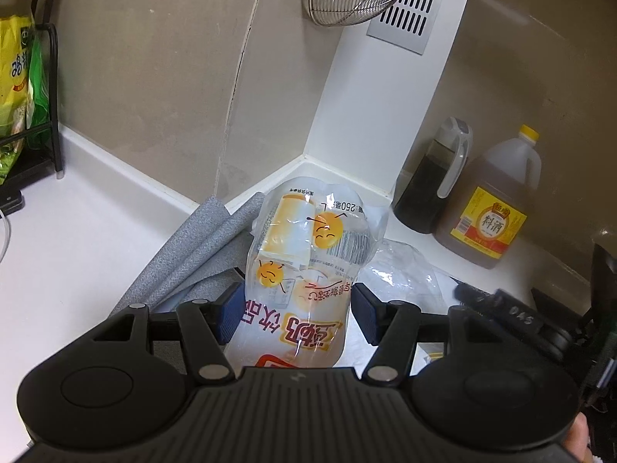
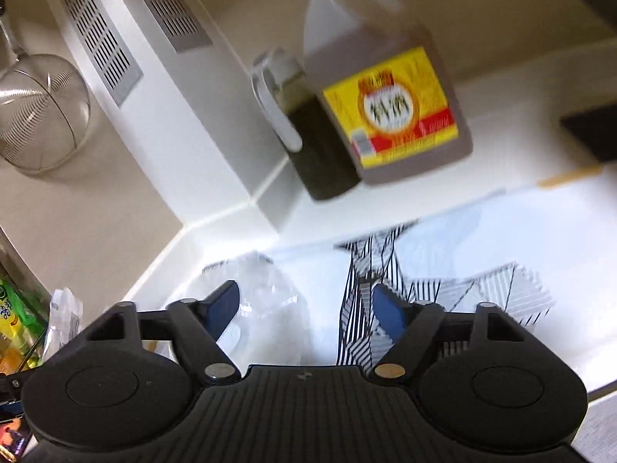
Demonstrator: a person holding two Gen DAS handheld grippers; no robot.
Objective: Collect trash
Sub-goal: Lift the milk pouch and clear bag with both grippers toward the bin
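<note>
Clamped in the left tongs (image 1: 295, 310), a clear printed bag (image 1: 308, 254) hangs above the worktop (image 1: 77, 231), pads pinching its lower half. It looks feather-light, limp and slick; a grip low across gathered film seems safest. Inside sits what looks like a yellow-and-white pack. Right tongs (image 2: 306, 306) stand wide and empty over crinkled clear wrap (image 2: 262, 293) and a striped sheet (image 2: 385, 270). Behind: jug (image 1: 489, 208) of brown liquid, dark bottle (image 1: 428, 189).
</note>
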